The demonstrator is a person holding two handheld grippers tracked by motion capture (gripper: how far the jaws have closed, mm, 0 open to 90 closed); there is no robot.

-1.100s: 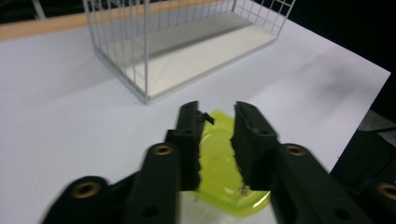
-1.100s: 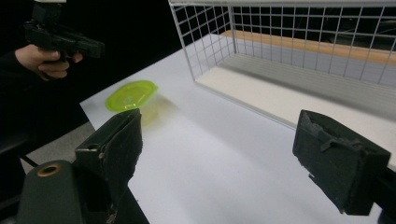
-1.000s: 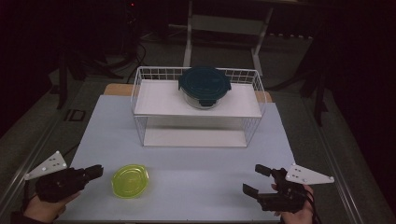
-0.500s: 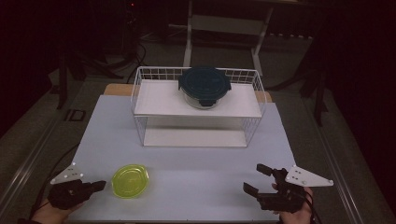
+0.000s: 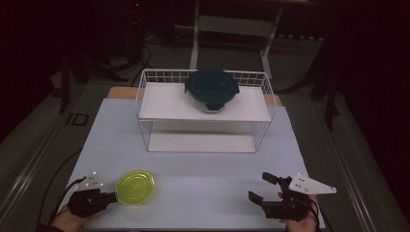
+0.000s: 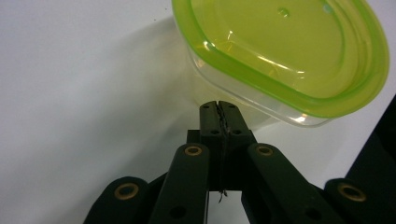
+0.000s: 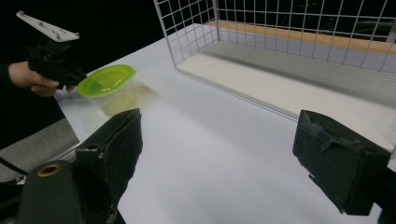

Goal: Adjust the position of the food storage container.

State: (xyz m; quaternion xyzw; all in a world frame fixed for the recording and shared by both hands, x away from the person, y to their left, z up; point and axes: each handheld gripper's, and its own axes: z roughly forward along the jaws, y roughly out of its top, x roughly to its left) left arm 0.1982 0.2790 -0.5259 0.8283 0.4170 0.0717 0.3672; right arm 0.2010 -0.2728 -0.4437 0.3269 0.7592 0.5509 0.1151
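Observation:
A clear tub with a lime-green lid stands on the white table near its front left. My left gripper lies low just left of the tub. Its jaws are shut tip to tip with nothing between them, right at the tub's clear wall; whether they touch it I cannot tell. The right gripper view shows that left gripper in a hand beside the lid. My right gripper rests open at the front right, holding nothing.
A white wire rack stands at the back middle of the table. On its upper shelf sits a round container with a dark teal lid. The lower shelf is bare. Dark floor surrounds the table.
My left gripper has sunk toward the table and edged right, up to the green-lidded tub. The right gripper and the tub have stayed put.

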